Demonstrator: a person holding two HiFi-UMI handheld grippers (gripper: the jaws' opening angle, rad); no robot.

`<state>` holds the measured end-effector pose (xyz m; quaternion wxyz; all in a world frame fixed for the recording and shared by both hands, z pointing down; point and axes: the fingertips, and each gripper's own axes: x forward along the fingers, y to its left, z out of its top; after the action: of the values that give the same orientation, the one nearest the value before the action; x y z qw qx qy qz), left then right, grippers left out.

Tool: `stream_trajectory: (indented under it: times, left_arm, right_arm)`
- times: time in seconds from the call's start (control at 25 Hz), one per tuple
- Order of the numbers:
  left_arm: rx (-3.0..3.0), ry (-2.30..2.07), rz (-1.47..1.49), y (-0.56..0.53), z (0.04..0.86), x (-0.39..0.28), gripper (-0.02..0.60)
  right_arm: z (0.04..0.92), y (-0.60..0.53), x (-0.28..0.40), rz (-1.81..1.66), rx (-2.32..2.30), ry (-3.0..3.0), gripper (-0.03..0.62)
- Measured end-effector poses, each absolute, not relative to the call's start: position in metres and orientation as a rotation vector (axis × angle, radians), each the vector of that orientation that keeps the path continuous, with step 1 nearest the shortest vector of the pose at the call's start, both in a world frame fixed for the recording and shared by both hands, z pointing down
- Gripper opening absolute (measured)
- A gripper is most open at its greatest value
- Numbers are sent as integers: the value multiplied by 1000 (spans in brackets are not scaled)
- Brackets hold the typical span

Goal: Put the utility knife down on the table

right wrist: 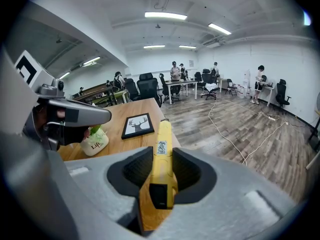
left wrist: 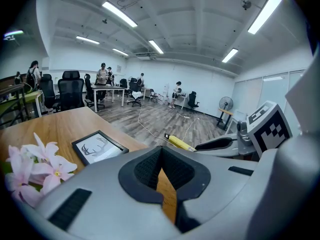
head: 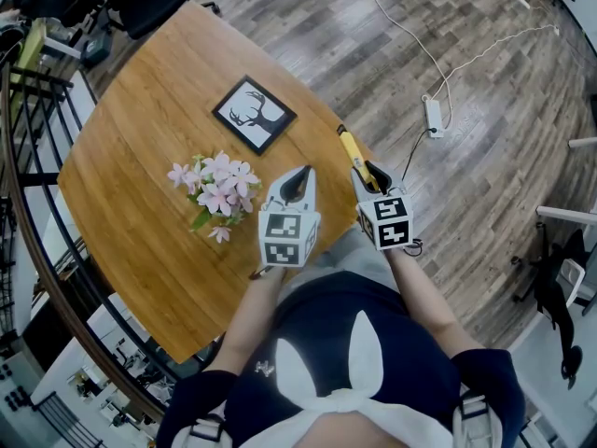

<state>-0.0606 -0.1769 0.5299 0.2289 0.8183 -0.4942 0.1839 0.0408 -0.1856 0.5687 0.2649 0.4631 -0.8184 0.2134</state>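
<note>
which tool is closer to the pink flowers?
Left. The left tool is just beside the pink flowers; the right tool, gripping the utility knife, is beyond it at the table edge.

Support: light brown wooden table with rounded corners (head: 140, 129)
Lying flat: black-framed picture of a deer (head: 254, 114)
Standing near it: white pot of pink flowers (head: 215, 189)

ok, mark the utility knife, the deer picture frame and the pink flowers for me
utility knife (right wrist: 161, 164): right gripper view, middle of its yellow body.
deer picture frame (head: 254, 114): head view, middle of the deer print.
pink flowers (head: 217, 185): head view, centre of the blossom cluster.
</note>
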Motion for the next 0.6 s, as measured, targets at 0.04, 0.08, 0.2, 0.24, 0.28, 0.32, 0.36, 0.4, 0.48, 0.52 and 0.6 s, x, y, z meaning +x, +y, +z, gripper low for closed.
stream_trajectory:
  times: [0.04,0.08,0.2,0.24,0.28,0.32,0.36,0.4,0.48,0.52,0.6]
  left_arm:
    - [2252,-1361,507,-177,530,-61,17]
    - [2252,-1362,507,-177,530,-61,17]
    - [2249,-1363,509,-177,531,-62,17]
    - [2248,-1364,510,-177,532,-63,17]
    - [2247,-1364,511,-177,532,-63,17]
    - [2247,-1365,512,-177,532,-64,17]
    - [2247,-1365,512,-176,532,-64,17]
    - [2247,-1365,513,-176,532,-64,17]
    - [2247,-1365,514,-176,532,-64,17]
    - [2246,-1364,514,-176,532,-64,17]
    - [2244,-1363,517,-176,532,-64,17]
  right_arm:
    - [570,-186,41,578,1250,-2210,120]
    - [571,-186,41,579,1249,-2209,120]
    - [575,-186,41,583,1245,-2202,120]
    - [576,-186,41,584,1243,-2200,120]
    - [577,-186,41,586,1242,-2199,120]
    - [579,-186,40,588,1242,-2197,120]
    - [580,-186,40,589,1240,-2196,120]
    - [581,-185,40,591,1239,-2194,120]
    - [583,-185,41,595,1236,-2190,119]
    - [584,-185,41,596,1235,-2188,120]
    - [586,-186,42,598,1233,-2182,120]
